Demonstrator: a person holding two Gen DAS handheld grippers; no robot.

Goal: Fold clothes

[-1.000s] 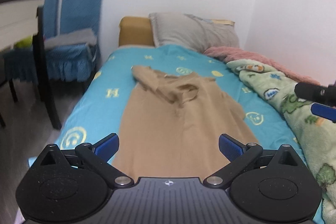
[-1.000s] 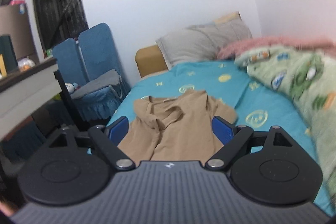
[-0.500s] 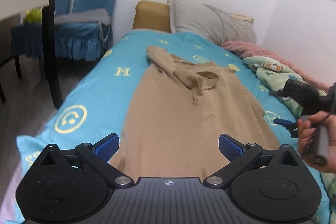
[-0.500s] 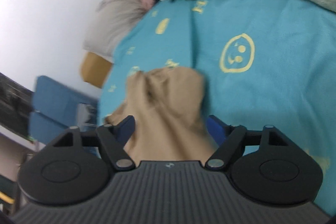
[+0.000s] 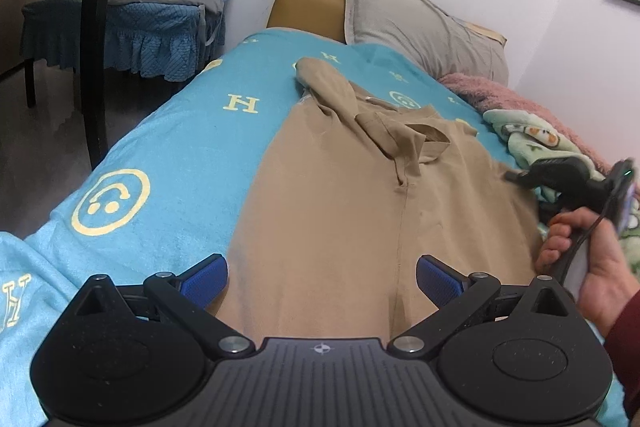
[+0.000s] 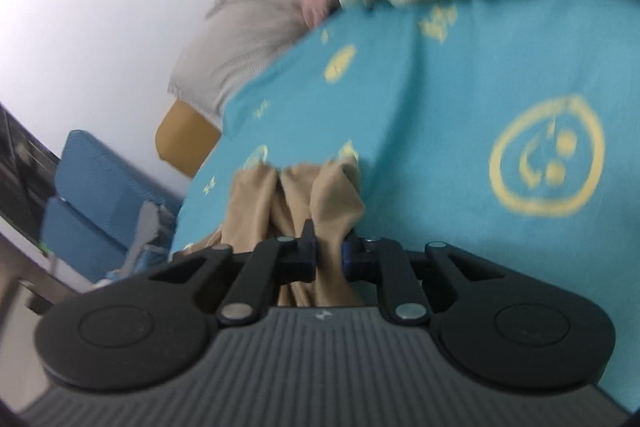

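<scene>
A tan shirt (image 5: 340, 207) lies lengthwise on the teal bed sheet (image 5: 180, 155), its collar and one sleeve crumpled at the far end. My left gripper (image 5: 322, 277) hovers open above the shirt's near hem, the cloth showing between its blue pads (image 5: 204, 279). In the left wrist view my right gripper (image 5: 516, 177), held by a hand (image 5: 592, 267), sits at the shirt's right edge. In the right wrist view, that right gripper (image 6: 329, 247) has its jaws closing, and the pads press on a bunched fold of the tan shirt (image 6: 320, 195).
A grey pillow (image 5: 420, 27) and a tan headboard (image 5: 308, 3) stand at the bed's far end. A pink blanket (image 5: 480, 91) and a green patterned blanket (image 5: 528, 135) lie along the right wall. A blue covered chair (image 5: 160, 19) and a dark table leg (image 5: 94, 67) stand left of the bed.
The right gripper swung down to the shirt's right edge, rolled, and went from wide open to shut on the cloth. The left gripper sank closer to the hem and stayed open.
</scene>
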